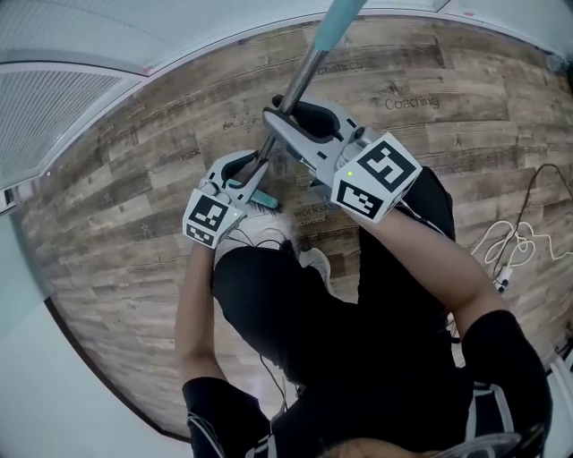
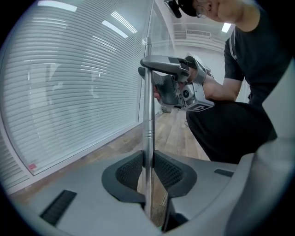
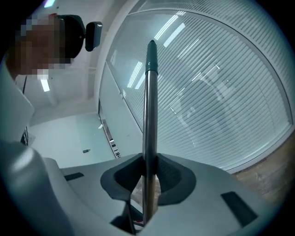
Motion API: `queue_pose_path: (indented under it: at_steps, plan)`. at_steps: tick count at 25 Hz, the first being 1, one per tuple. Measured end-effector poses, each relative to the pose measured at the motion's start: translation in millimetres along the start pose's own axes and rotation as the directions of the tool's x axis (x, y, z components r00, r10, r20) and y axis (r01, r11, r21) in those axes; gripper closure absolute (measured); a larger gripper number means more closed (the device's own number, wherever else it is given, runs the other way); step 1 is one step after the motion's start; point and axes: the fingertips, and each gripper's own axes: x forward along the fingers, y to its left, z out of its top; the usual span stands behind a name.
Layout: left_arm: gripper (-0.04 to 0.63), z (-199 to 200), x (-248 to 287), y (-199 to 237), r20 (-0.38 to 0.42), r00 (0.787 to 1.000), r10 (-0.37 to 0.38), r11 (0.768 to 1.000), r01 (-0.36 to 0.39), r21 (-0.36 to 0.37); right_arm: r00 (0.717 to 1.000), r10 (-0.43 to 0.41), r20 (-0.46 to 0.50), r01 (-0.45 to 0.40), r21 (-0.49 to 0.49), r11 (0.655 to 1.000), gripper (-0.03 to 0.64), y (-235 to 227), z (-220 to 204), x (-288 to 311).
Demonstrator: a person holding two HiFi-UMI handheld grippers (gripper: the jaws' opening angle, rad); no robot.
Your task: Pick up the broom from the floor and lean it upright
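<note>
The broom's metal handle stands nearly upright, rising to a teal grip at the top of the head view. Its teal head sits low, just above the person's knee. My left gripper is shut on the lower handle; in the left gripper view the pole is pinched between the dark pads. Higher up, my right gripper is shut on the same pole, whose dark tip shows above the jaws in the right gripper view. That gripper also appears in the left gripper view.
A glass wall with white blinds runs close on the left. The person squats on the wood floor, dark legs and a white shoe under the grippers. A white cable lies coiled at the right.
</note>
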Motion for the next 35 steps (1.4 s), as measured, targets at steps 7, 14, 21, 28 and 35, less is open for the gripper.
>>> queue_pose_path:
  at_steps: [7,14,21,28,35]
  plan:
    - [0.500,17,11,-7,0.009,0.999,-0.045,0.992,0.043,0.118,0.999,-0.027,0.034,0.026,0.012,1.000,0.528,-11,22,-28]
    - [0.486,63,-23,-3,0.138,0.990,-0.007,0.997,0.016,-0.070,0.993,-0.096,0.066,0.103,-0.110,0.989,0.527,1,71,-63]
    - [0.577,150,-98,-52,0.151,0.972,0.180,0.934,-0.120,-0.337,0.985,-0.168,-0.044,0.162,-0.124,0.979,0.528,22,114,-85]
    - [0.577,212,-130,-155,0.184,0.976,0.119,0.818,0.009,-0.576,0.966,-0.222,-0.129,0.203,-0.150,0.968,0.528,30,184,-116]
    - [0.577,278,-162,-211,0.218,0.972,-0.089,0.826,0.194,-0.529,0.944,-0.296,-0.147,0.280,-0.121,0.952,0.528,-3,252,-134]
